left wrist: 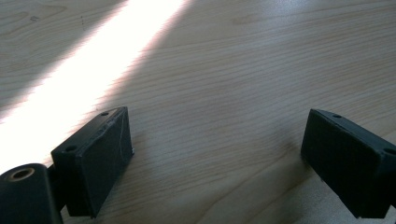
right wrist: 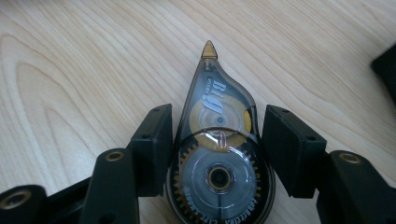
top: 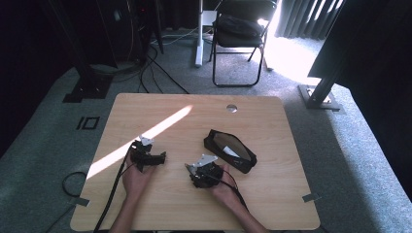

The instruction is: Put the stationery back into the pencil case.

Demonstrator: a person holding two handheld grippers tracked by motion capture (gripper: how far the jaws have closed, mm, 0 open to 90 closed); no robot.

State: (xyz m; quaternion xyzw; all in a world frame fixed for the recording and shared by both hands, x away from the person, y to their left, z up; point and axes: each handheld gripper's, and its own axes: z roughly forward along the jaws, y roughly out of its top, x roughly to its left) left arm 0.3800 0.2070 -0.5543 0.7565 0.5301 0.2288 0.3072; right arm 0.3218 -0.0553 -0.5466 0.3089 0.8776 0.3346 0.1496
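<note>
A smoky see-through correction tape dispenser [right wrist: 217,154] with gold gears lies flat on the wooden table [top: 194,121], its tip pointing away from me. My right gripper [right wrist: 217,112] has a black pad against each side of the dispenser's round body, shut on it. From the high view the right gripper [top: 199,170] sits near the table's front middle, just left of a black pouch [top: 231,150]. My left gripper [top: 151,149] rests low over the table at the left, jaws wide apart. In the left gripper view the left gripper [left wrist: 215,135] has only bare wood between its pads.
The black pouch lies open with something pale inside, right of the right gripper; its corner [right wrist: 385,65] shows in the right gripper view. A bright sunlight stripe [top: 145,136] crosses the table's left half. A cable hole [top: 231,108] sits near the far edge. A folding chair [top: 240,39] stands beyond the table.
</note>
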